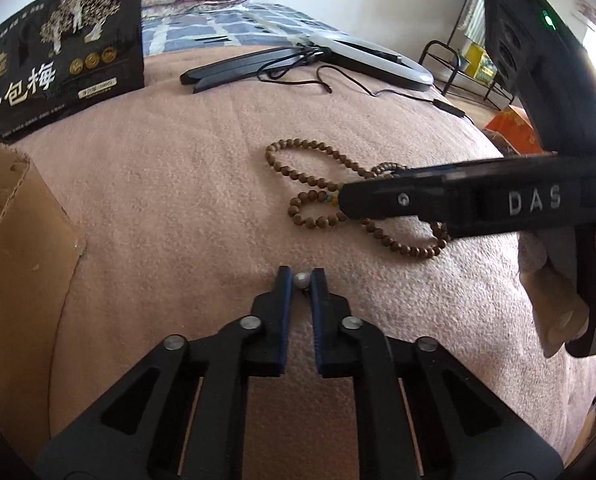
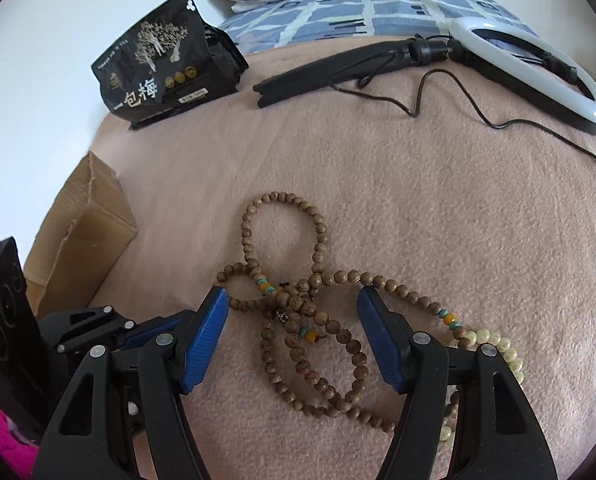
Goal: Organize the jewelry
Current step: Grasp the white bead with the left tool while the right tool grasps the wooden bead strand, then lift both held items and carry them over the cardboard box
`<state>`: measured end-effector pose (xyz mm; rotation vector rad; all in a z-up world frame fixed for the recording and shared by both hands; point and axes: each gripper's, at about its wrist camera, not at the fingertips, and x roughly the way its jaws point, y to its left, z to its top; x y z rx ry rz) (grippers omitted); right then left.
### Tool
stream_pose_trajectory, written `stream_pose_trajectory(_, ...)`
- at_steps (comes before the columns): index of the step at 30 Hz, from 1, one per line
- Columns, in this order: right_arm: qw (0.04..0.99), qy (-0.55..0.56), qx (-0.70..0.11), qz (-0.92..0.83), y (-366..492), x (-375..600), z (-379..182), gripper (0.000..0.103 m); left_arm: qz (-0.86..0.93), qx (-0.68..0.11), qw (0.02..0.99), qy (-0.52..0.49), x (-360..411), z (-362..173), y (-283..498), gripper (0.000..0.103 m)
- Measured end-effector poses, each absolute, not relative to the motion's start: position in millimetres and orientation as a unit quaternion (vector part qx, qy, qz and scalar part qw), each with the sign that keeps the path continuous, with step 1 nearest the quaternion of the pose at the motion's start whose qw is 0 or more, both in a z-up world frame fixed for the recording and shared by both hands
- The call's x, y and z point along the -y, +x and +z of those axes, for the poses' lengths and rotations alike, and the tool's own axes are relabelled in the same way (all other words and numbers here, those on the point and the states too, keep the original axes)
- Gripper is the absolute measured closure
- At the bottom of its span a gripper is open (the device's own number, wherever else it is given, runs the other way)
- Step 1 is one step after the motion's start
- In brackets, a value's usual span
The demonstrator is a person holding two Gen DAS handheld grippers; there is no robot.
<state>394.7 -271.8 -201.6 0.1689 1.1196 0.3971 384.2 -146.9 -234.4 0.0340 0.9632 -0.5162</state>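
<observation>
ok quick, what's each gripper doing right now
left gripper: shut on a small pearl piece.
right gripper: open, fingers either side of the wooden bead strand.

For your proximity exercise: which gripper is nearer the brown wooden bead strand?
Right. The right gripper is open, fingers straddling the wooden bead strand; the left gripper sits apart, shut on a pearl.

Left gripper [image 1: 301, 280] fingers nearly closed, pinching — right gripper [image 2: 294, 312] fingers spread wide.
</observation>
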Motion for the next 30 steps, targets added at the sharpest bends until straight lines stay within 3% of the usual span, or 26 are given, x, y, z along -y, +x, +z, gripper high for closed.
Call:
stream_pose_trajectory(11, 0.833, -0.007, -0.522, 0.183, 389.6, 255.3, -206.4, 0.040, -0.235, -0.457, 0.857, 0.020, 140.6, -232.0, 376.8, 0.097)
stream_pose_trajectory(14, 0.837, -0.048, -0.518, 0.170, 387.1, 246.8, -210.4, 0.046, -0.231, -0.458, 0.858, 0.019, 137.5, -231.7, 374.2, 0.097)
stream_pose_trajectory(17, 0.838, -0.069, -0.517, 0.159, 387.7, 242.3, -210.7, 0.068, -0.230, -0.458, 0.858, 0.019, 136.0, -230.8, 371.7, 0.097)
stream_pose_trajectory(19, 0.837, -0.066, -0.519, 0.162, 388.8, 241.8, -210.4, 0.090, -0.230, -0.459, 0.858, 0.018, 135.3, -230.2, 369.8, 0.097)
stream_pose_trajectory(30, 0.849, -0.052, -0.503, 0.155, 373.1, 236.7, -187.1, 0.091, -0.236, -0.451, 0.861, 0.014, 120.6, -212.8, 349.8, 0.097)
